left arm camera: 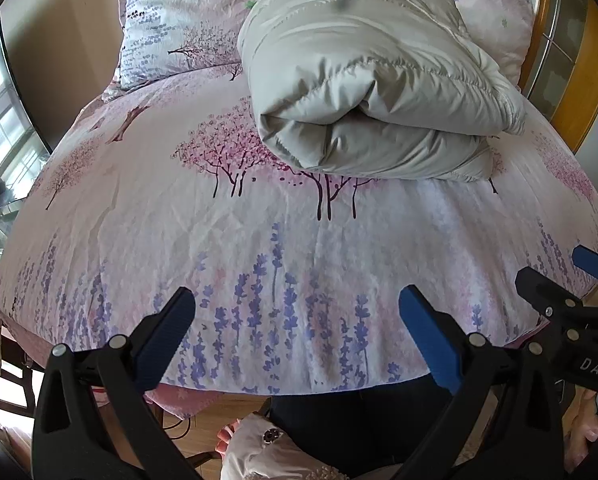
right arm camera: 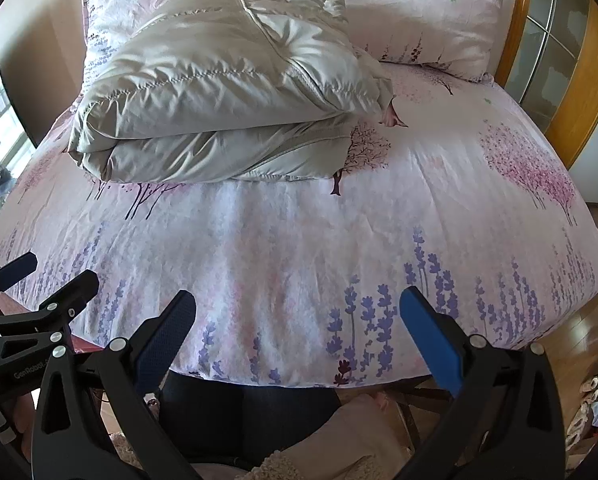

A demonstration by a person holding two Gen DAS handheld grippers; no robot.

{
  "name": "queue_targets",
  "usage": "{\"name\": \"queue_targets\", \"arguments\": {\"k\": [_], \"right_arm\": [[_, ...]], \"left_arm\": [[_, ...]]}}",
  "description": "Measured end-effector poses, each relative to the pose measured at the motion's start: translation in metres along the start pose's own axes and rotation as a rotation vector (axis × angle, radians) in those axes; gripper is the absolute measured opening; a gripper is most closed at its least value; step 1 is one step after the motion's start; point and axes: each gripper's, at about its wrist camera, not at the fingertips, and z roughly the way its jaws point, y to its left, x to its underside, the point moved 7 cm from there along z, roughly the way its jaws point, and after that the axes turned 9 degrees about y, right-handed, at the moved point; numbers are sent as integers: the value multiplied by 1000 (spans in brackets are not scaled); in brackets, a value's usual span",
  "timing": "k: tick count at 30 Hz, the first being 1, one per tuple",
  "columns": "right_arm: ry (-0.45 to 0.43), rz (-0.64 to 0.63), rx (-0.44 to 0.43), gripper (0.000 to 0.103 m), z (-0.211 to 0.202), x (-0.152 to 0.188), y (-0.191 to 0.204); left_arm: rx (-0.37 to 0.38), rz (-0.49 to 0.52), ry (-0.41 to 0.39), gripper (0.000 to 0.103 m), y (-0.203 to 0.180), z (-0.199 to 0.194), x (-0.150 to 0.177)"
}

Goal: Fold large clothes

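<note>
**Grey puffer jacket lies folded on the floral bed**

Pink cotton printed with blossom trees and purple lavender covers the bed (left arm camera: 147,216), which fills nearly the whole of both wrist views. At the head of the bed sit two matching pillows: one on the left (left arm camera: 167,20), one on the right (right arm camera: 427,16). Beyond the right pillow stands a glass-paned wooden frame (right arm camera: 555,60); off the bed's left side, bright windows (left arm camera: 3,120) show. Below the bed's near edge runs a wooden floor (right arm camera: 587,332), with the person's dark-trousered legs (right arm camera: 243,416) against that edge.

On the bed, in front of the left pillow and partly overlapping it, rests the quilted grey puffer jacket (left arm camera: 363,80), folded into a thick bundle. Its long axis runs from the near-left toward the head of the bed, and its rounded folded end faces the near edge.

Both tools hang over the bed's near edge, well apart from the jacket. The left gripper (left arm camera: 297,308) has its fingers spread wide on nothing; the right gripper (right arm camera: 297,308) is likewise spread and empty-handed.
</note>
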Motion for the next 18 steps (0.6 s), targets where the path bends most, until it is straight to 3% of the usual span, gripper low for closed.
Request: {"name": "queue_targets", "arguments": {"k": [18], "right_arm": [[9,8,1,102,4,-1,2]], "left_arm": [[3,-5,2,101,0,-1,1]]}}
